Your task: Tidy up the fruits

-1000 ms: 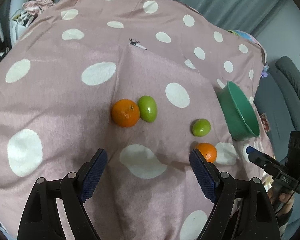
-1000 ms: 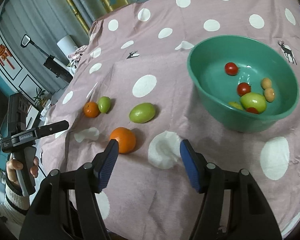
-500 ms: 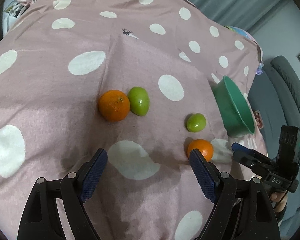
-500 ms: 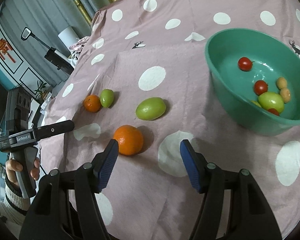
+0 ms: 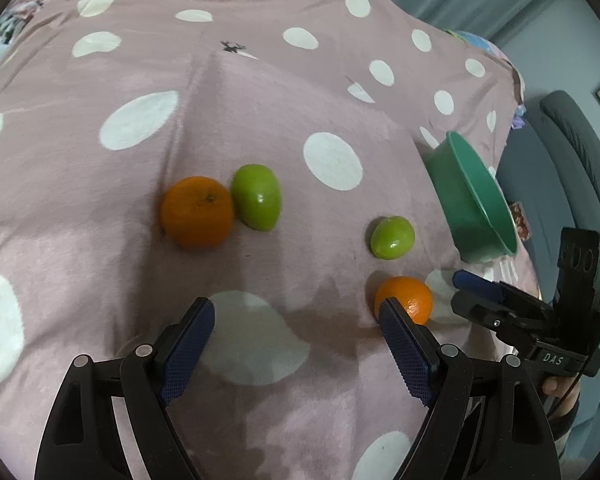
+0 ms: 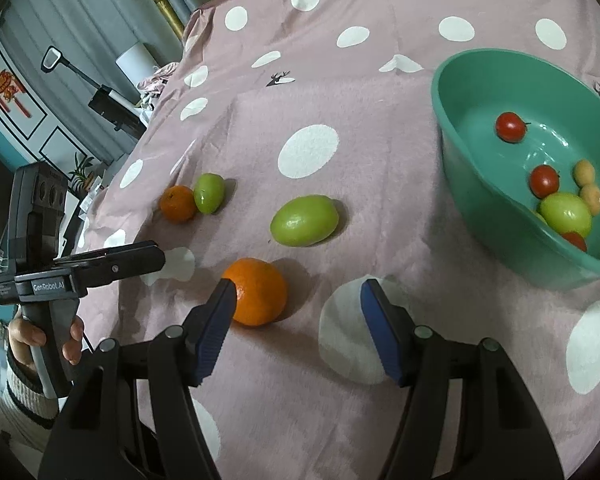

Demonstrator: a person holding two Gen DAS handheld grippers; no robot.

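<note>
Four fruits lie on the pink polka-dot cloth. An orange (image 5: 196,211) touches a green fruit (image 5: 257,196); they show small in the right wrist view, the orange (image 6: 177,203) and green fruit (image 6: 209,192). A second green fruit (image 6: 304,220) (image 5: 392,237) and second orange (image 6: 258,291) (image 5: 409,298) lie nearer the green bowl (image 6: 456,152) (image 5: 476,200), which holds several small fruits. My left gripper (image 5: 296,316) is open and empty, short of the first pair. My right gripper (image 6: 298,292) is open and empty, its left finger beside the second orange.
The cloth (image 5: 100,240) covers the whole table and drops off at the edges. A grey sofa (image 5: 572,152) stands beyond the bowl. A wall with pictures, curtains and a floor appliance (image 6: 100,96) lie past the table's far left edge.
Both grippers have moved forward and lower toward the fruits. The right gripper has shifted left, so the second orange is now beside its left finger. No fruit has moved.
</note>
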